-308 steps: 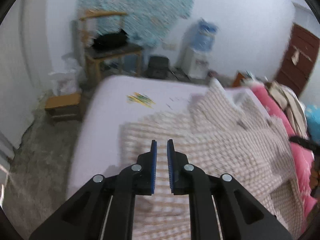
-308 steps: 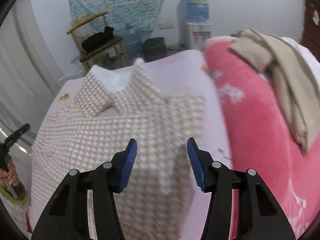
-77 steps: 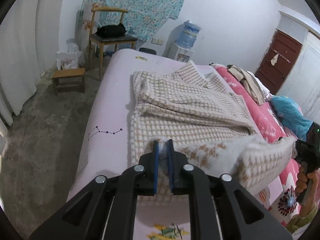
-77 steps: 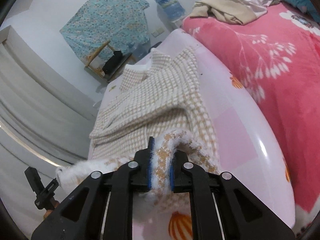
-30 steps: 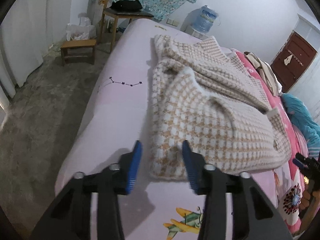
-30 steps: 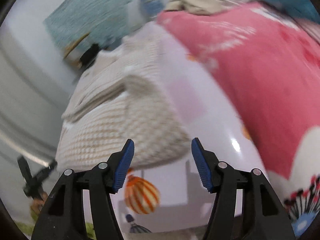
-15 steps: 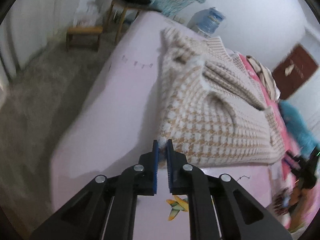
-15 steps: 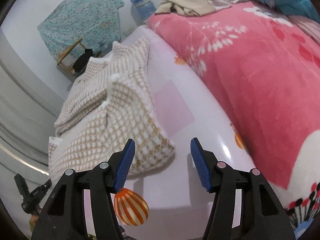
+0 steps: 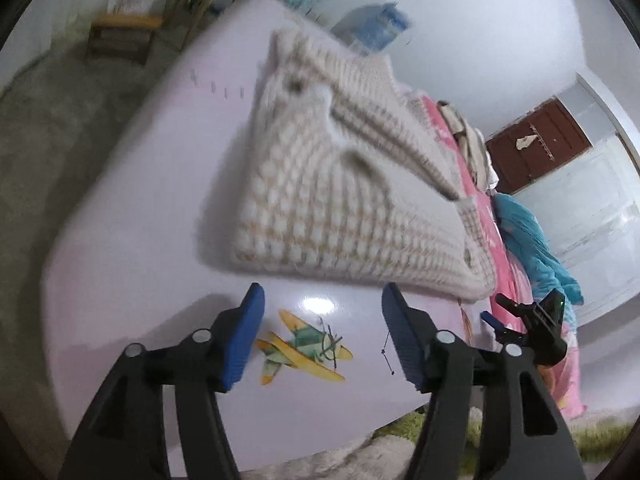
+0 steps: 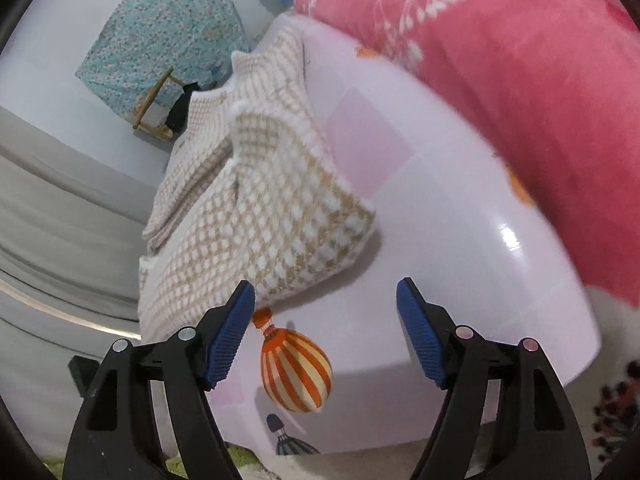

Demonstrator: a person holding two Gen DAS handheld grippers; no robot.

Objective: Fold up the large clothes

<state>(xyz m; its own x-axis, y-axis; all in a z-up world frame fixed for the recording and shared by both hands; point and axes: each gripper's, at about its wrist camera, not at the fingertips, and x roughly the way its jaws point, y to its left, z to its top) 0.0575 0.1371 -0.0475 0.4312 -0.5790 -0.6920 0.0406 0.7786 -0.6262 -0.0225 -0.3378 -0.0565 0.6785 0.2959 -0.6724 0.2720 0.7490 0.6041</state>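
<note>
A beige and white checked knit garment lies folded on the pale lilac bed sheet. It also shows in the right wrist view. My left gripper is open and empty, just short of the garment's near folded edge. My right gripper is open and empty, in front of the garment's near right corner, above a printed balloon on the sheet. The right gripper also shows at the right of the left wrist view.
A pink blanket covers the bed to the right, with a teal cloth on it. A wooden chair, a stool and a water dispenser stand beyond the bed. The bed's front edge lies just below the grippers.
The left gripper, shut at the garment's near edge half a second ago, has opened and drawn back. The right gripper stays open and sits slightly lower. The garment lies folded in half.
</note>
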